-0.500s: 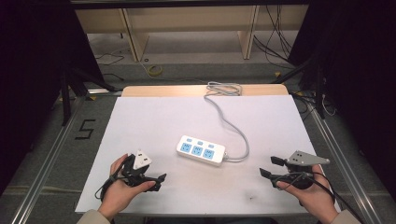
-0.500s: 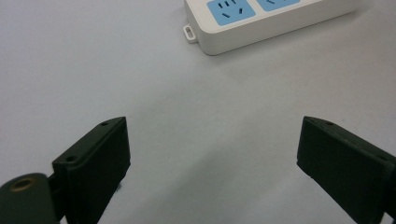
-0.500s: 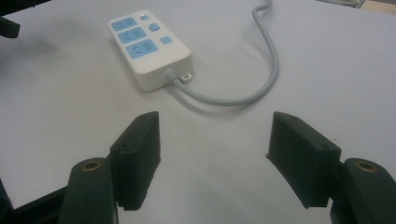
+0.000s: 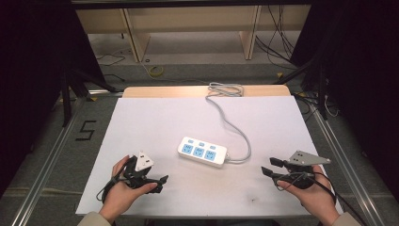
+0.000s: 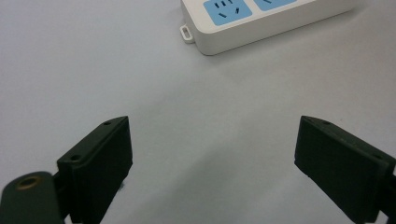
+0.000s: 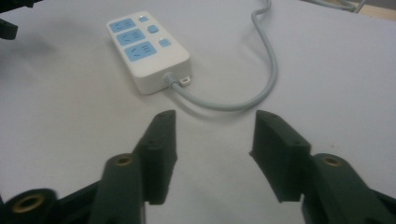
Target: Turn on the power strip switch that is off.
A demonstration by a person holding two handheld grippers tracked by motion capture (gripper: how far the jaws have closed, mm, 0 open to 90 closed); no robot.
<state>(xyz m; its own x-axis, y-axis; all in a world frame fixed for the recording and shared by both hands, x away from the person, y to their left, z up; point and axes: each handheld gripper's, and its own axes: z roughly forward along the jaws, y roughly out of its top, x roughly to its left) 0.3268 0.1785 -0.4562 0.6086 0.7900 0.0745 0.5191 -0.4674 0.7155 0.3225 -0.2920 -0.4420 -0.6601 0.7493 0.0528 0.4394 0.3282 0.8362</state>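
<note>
Nothing on the table has shifted since the earlier frame: both of your hands rest in the same places at the near edge, and the power strip (image 4: 203, 152) lies where it did.

Your left gripper (image 4: 157, 181) sits at the near left of the white table cover (image 4: 155, 117), pointing toward the strip. Its jaws stand wide apart with nothing between them; in the left gripper view only the bare cover lies in the gap, and one end of the strip (image 5: 261, 21) shows ahead, near but apart from the jaws.

Your right gripper (image 4: 271, 168) sits at the near right, also aimed at the strip. Its jaws are apart and hold nothing.

The strip lies flat near the middle of the cover, sockets facing up, between the two grippers and touching neither. Its grey cable (image 4: 230, 125) leaves the end nearer your right gripper, curves back across the cover and runs to a coil at the far edge of the table.
</note>
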